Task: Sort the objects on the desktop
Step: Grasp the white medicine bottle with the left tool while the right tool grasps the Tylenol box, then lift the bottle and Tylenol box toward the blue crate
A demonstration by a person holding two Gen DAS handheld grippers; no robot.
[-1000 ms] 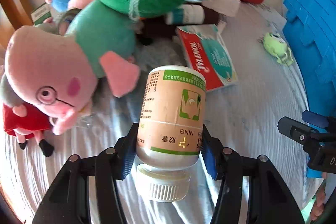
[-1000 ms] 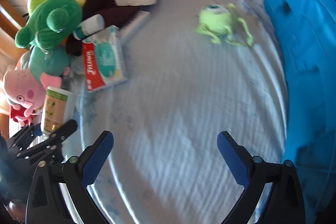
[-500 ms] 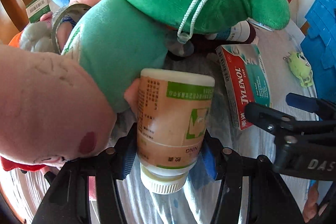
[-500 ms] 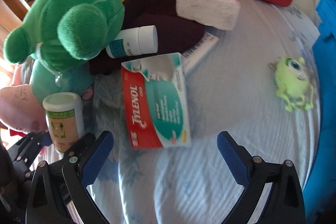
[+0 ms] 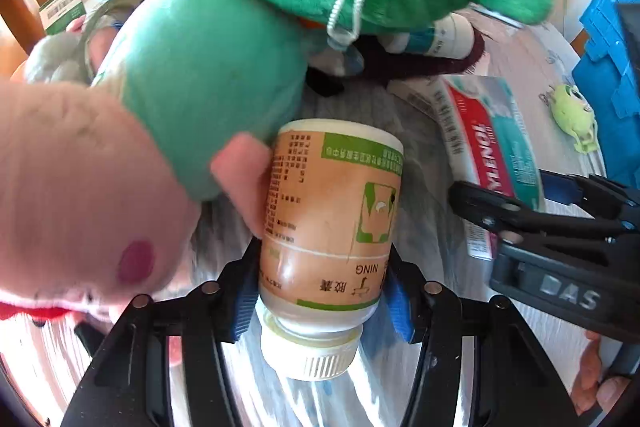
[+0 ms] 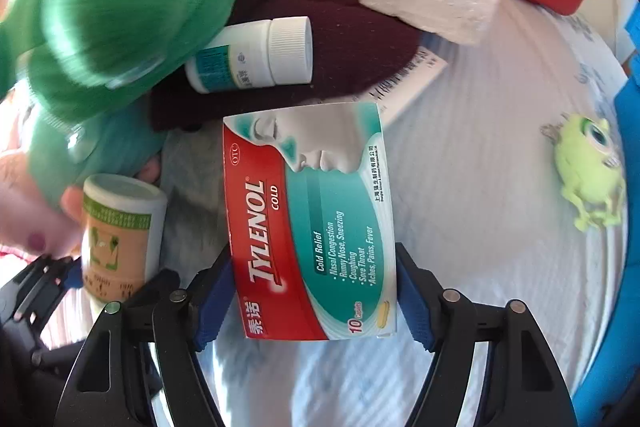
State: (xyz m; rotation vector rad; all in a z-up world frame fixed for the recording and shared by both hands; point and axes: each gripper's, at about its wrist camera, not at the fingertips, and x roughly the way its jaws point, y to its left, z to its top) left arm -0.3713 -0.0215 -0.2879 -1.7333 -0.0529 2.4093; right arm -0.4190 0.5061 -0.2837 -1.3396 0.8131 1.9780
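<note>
the left gripper [image 5: 320, 301] clamps a tan pill bottle [image 5: 330, 223], cap toward the camera, label reading "ning". the right gripper [image 6: 314, 301] is closing, its blue pads at both edges of a red-and-teal "tylenol cold" box [image 6: 310, 223], "cold relief", "10 caplets". beyond the fingers: plush toys, striped pale cloth [image 6: 472, 187].

pink pig plush [image 5: 72, 187] cropped, blurred; white bottle [image 6: 256, 57] half-hidden
</note>
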